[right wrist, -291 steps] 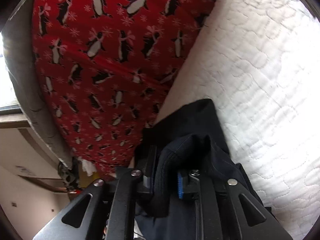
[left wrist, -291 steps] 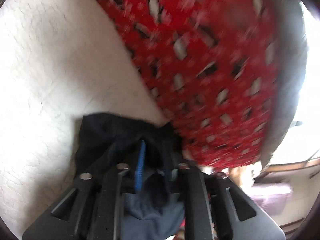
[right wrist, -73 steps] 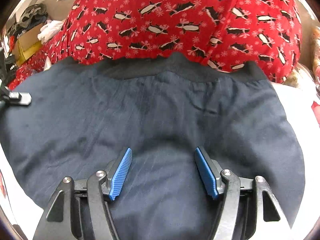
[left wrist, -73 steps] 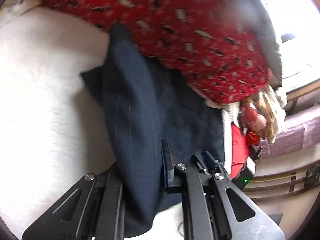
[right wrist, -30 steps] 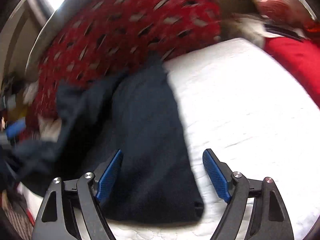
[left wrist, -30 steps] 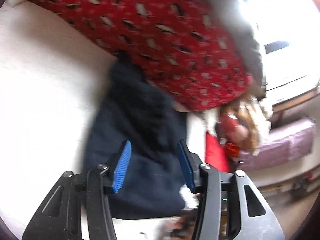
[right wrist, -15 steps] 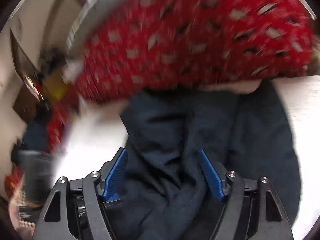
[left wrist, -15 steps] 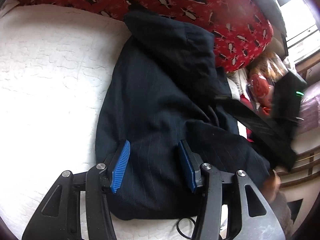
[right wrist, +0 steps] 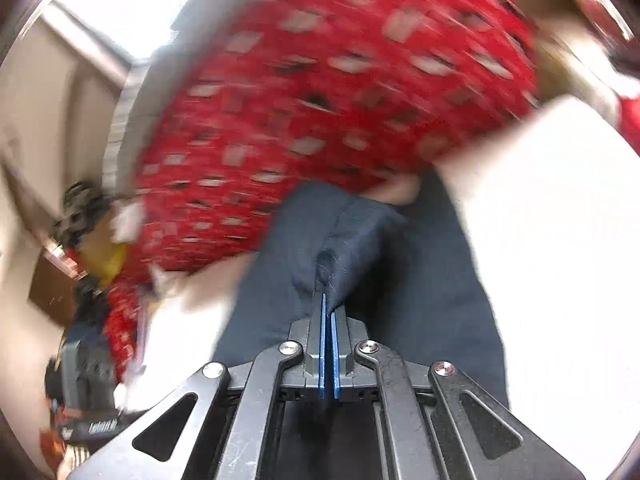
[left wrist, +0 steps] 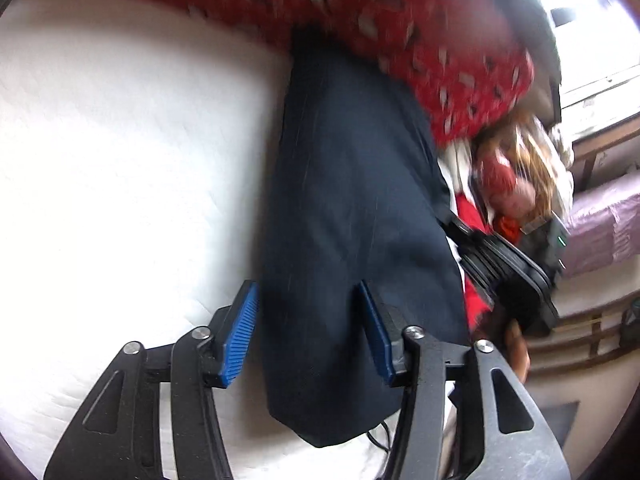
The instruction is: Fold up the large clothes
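Observation:
A dark navy garment point(left wrist: 352, 216) lies folded lengthwise on the white quilted mattress point(left wrist: 120, 160), its far end against a red penguin-print blanket point(left wrist: 400, 28). My left gripper point(left wrist: 308, 324) is open, its blue pads straddling the near end of the garment. My right gripper point(right wrist: 329, 304) is shut on a pinched ridge of the navy garment point(right wrist: 360, 236). The right gripper also shows in the left wrist view point(left wrist: 504, 264) at the garment's right edge.
The red blanket point(right wrist: 328, 92) covers the far side of the bed. A doll with blond hair point(left wrist: 516, 176) and red items sit past the bed's right edge. Clutter and a yellow object point(right wrist: 100, 256) lie to the left in the right wrist view.
My right gripper closed on a fold of the navy garment. The garment now lies narrower and smoother than half a second ago. The left gripper stayed open over its near end.

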